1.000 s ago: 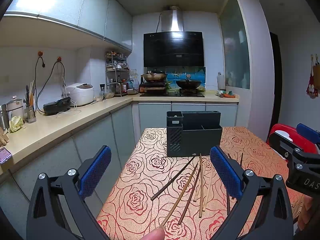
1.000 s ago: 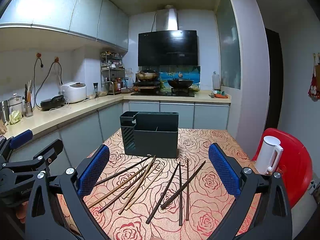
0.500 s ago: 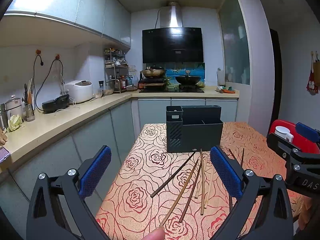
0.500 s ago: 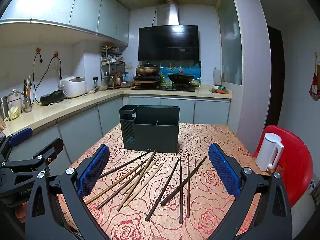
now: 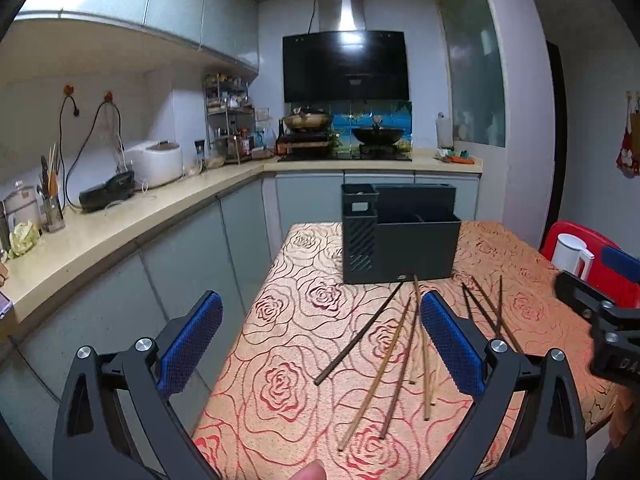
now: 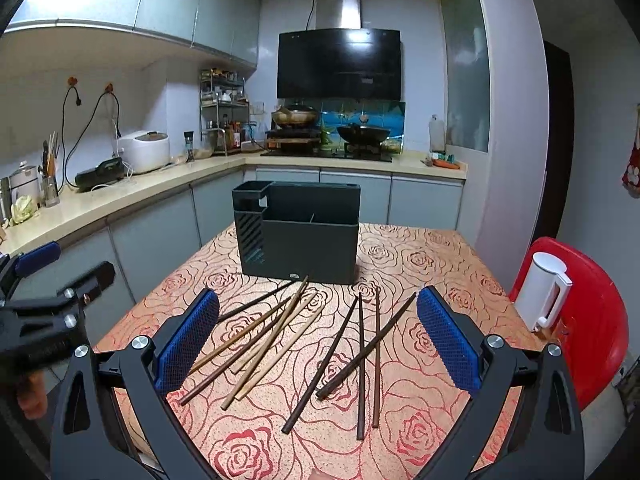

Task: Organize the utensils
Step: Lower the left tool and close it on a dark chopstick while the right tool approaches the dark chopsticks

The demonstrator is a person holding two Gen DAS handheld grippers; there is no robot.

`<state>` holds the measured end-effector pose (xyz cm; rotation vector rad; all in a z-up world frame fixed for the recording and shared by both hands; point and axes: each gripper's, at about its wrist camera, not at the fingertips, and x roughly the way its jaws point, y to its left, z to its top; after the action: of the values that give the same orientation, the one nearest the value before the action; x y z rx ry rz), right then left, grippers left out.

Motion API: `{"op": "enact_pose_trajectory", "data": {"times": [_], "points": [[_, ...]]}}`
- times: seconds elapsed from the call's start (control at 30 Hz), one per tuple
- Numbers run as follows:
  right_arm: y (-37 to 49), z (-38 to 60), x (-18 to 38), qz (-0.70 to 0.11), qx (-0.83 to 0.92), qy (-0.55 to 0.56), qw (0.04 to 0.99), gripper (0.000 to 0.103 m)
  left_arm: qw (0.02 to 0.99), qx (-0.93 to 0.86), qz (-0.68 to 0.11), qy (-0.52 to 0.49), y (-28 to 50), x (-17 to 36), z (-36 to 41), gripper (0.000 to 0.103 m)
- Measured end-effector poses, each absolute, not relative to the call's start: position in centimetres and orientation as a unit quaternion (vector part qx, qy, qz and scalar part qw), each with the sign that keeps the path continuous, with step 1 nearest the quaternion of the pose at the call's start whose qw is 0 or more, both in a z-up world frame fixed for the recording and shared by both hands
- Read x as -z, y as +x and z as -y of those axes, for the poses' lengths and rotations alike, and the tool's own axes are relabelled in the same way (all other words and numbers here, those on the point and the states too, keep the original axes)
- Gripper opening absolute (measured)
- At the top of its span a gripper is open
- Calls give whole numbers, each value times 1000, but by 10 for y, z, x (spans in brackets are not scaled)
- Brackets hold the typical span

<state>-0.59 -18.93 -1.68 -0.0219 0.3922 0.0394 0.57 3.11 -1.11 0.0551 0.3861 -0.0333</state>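
Left gripper point(image 5: 320, 348), black frame with blue ribbed pads, jaws spread wide and empty above the near left part of the table; a fingertip point(image 5: 310, 472) shows at the bottom edge, the rest of the hand cut off. Right gripper point(image 6: 316, 340), same build, likewise spread wide and holding nothing, poised over the scattered sticks; in the left wrist view only its dark, blurred edge enters at the right.

Hidden or unclear: the right pad of the left gripper covers parts of several chopsticks, so their count cannot be told there; the interior of the dark grey plastic utensil holder point(image 6: 300, 236) is in shadow (contents not discernible).

Against the frames half a second and one second ago, both cameras sit higher and tilt further down, showing more of the orange rose-patterned tablecloth point(image 6: 420, 256); the sticks and holder lie as before.

Brown wooden chopsticks point(image 6: 264, 340) lie loose on the cloth just in front of the holder, long axes running from near left to far right, far tips toward the holder's base. Dark, nearly black chopsticks point(image 6: 360, 360) lie beside them to the right, mostly pointing away from the camera, one crossing the others diagonally. A white electric kettle point(image 6: 540, 292) stands on a red plastic chair point(image 6: 596, 320), off the table's right edge
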Motion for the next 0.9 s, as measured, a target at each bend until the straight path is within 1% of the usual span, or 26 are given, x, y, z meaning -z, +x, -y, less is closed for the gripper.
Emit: {"op": "enact_pose_trajectory", "data": {"times": [0.13, 0.27, 0.5, 0.57, 0.7, 0.77, 0.8, 0.87, 0.9], "points": [[1, 194, 20, -204, -14, -11, 979, 96, 976, 5, -217, -1, 25, 14, -62, 96], [8, 202, 24, -210, -11, -11, 978, 96, 972, 6, -236, -6, 41, 26, -78, 96], [19, 219, 31, -219, -16, -12, 976, 96, 955, 48, -289, 35, 74, 73, -66, 94], [23, 223, 36, -224, -16, -17, 974, 96, 951, 60, -301, 46, 81, 82, -61, 87], [31, 228, 43, -234, -14, -29, 972, 96, 936, 89, -332, 78, 98, 105, -52, 80], [35, 230, 48, -237, -15, -29, 971, 96, 928, 102, -347, 87, 106, 115, -49, 69], [38, 232, 50, -239, -14, -29, 970, 96, 924, 109, -357, 87, 111, 121, -49, 66], [43, 234, 55, -245, -12, -26, 969, 96, 916, 118, -372, 87, 120, 130, -49, 52], [45, 236, 57, -248, -11, -22, 968, 96, 913, 124, -379, 86, 124, 134, -48, 50]]}}
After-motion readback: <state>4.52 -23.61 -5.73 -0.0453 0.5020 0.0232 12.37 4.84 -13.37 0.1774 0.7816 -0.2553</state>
